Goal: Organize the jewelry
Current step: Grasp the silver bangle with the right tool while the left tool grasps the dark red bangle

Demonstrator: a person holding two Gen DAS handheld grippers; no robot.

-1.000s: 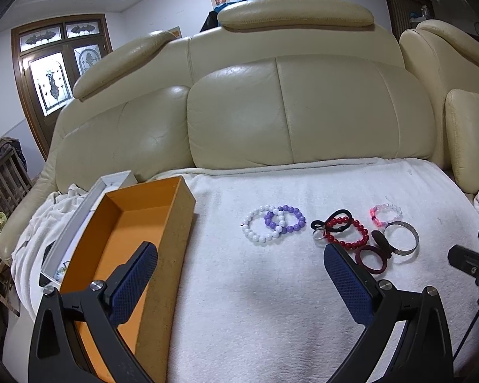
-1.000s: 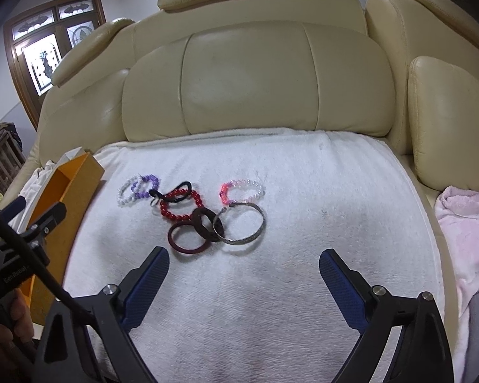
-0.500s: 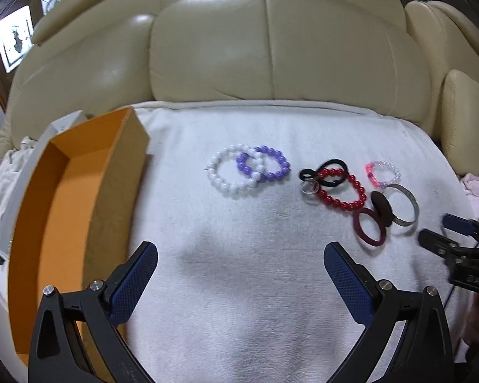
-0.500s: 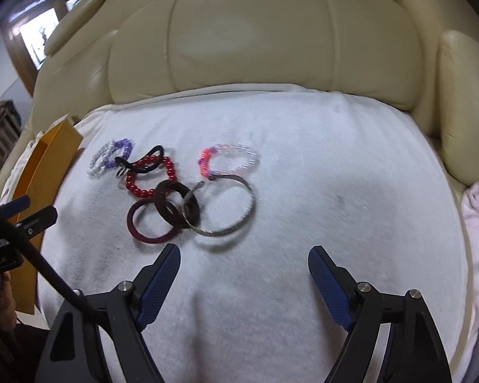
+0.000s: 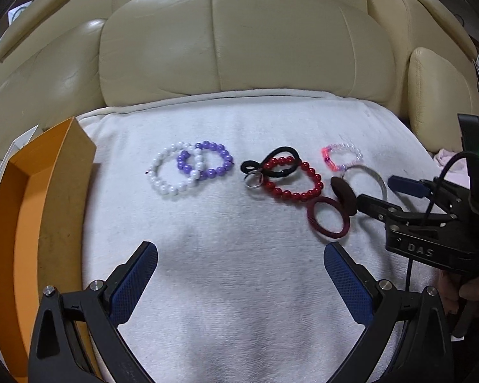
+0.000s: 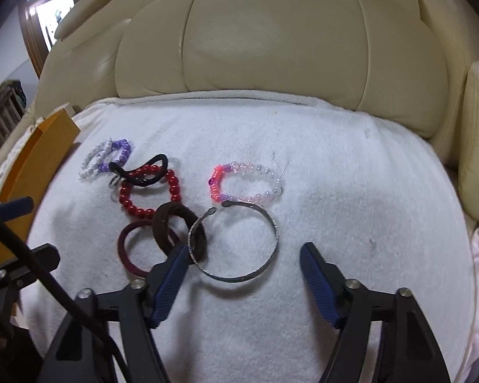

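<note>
Broadly, cream sofa with a white towel over the seat; orange box at its left edge. Left gripper wide open, hovering over bare towel. Right gripper closing, jaws either side of the silver bangle, pads not pressing yet. Jewelry clustered mid-towel: red bead bracelet, white bracelet overlapping purple bracelet, small ring.
</note>
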